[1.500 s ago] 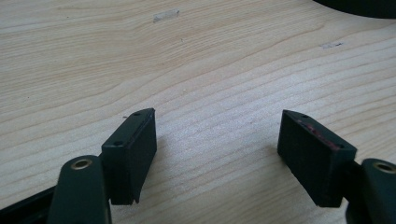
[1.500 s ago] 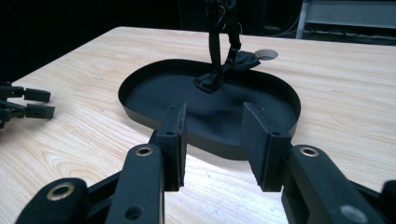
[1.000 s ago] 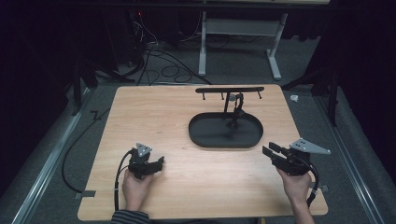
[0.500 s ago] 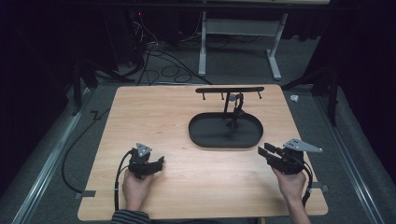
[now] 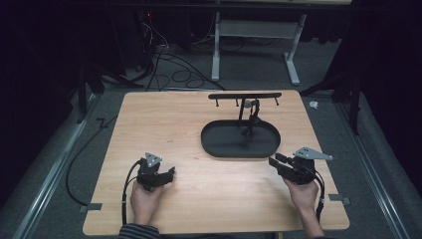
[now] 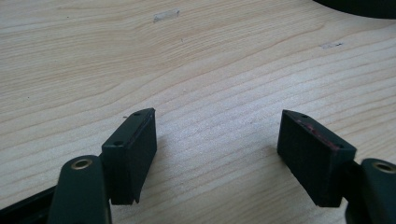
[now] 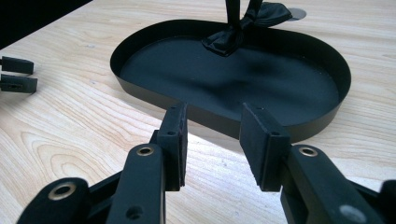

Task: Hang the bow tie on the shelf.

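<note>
Near the tray (image 5: pixel 214 147), the right gripper (image 5: pixel 273 163) has crept left, jaws partly open and empty, probably approaching it; left gripper (image 5: pixel 169 173) waits wide open, empty.

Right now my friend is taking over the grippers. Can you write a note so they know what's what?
Left gripper: open, holds nothing, low over bare table.
Right gripper: open, holds nothing, jaws point at the near rim of the tray, not touching it.
The tray is an oval black one, mid-table, with a stand rising from its far side; something black hangs on it, what exactly I can't tell.
Done: nothing gripped yet.
Left: probably reach the tray or stand with the right gripper.
</note>
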